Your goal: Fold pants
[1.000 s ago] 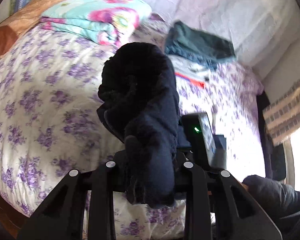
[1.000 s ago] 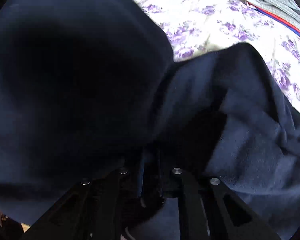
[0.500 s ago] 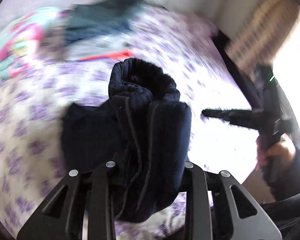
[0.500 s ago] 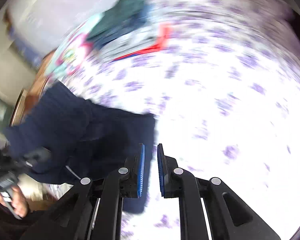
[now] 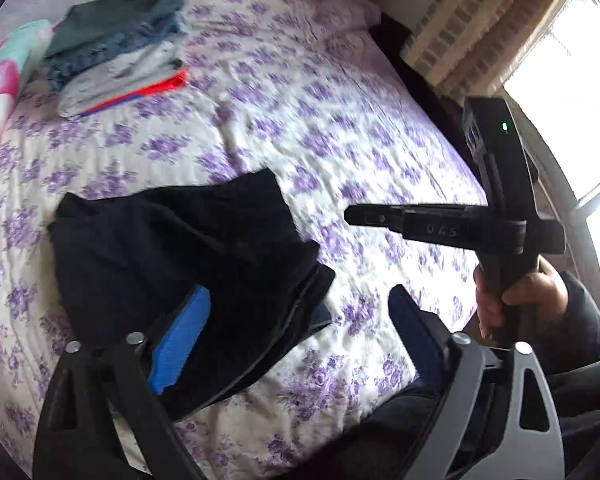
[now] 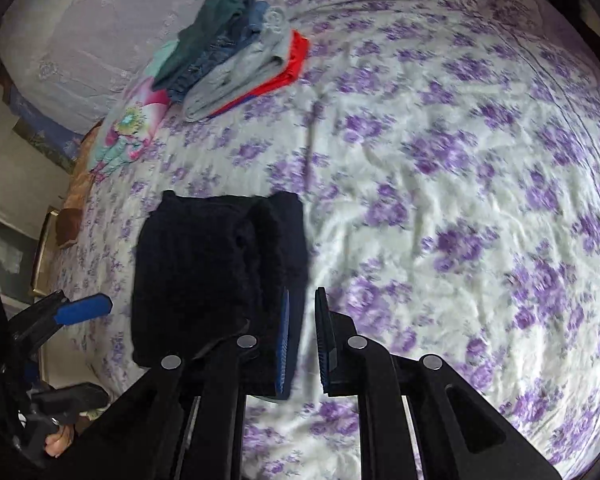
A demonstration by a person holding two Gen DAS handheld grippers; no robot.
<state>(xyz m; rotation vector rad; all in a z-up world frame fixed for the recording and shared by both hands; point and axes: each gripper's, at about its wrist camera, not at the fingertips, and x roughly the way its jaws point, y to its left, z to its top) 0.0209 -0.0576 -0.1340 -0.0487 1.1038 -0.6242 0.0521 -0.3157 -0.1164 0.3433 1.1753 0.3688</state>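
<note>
Left gripper (image 5: 296, 332): jaws spread wide, nothing between them; the blue-padded left finger hangs over the near part of the pants, the right finger over bare bedspread beside them.
Right gripper (image 6: 302, 332): jaws close together with a narrow gap, nothing held; the blue-padded left finger sits over the right edge of the pants, the right finger just off the cloth.
Pants (image 6: 216, 272): folded into a compact bundle lying on the bed, straight ahead and slightly left of the right gripper, under and ahead of the left gripper's left finger; apart from both sets of pads as far as the views show.
Pants material: dark navy, almost black, soft and fuzzy like fleece; thick layered folds, a rounded roll along the right side, a thin paler seam line along the near edge in the left wrist view.
Bedspread (image 6: 440, 184): white cloth with purple flower print, lightly creased, spreading ahead and right of both grippers.
Clothes stack (image 6: 236, 56): well beyond the pants, far ahead; neat flat folds of dark green, blue denim, grey and red-orange.
Floral blanket (image 6: 132, 128): folded, teal and pink, left of the stack.
Right hand (image 5: 512, 296): clasped around the black handle of the right gripper, to the right of the left gripper.
</note>
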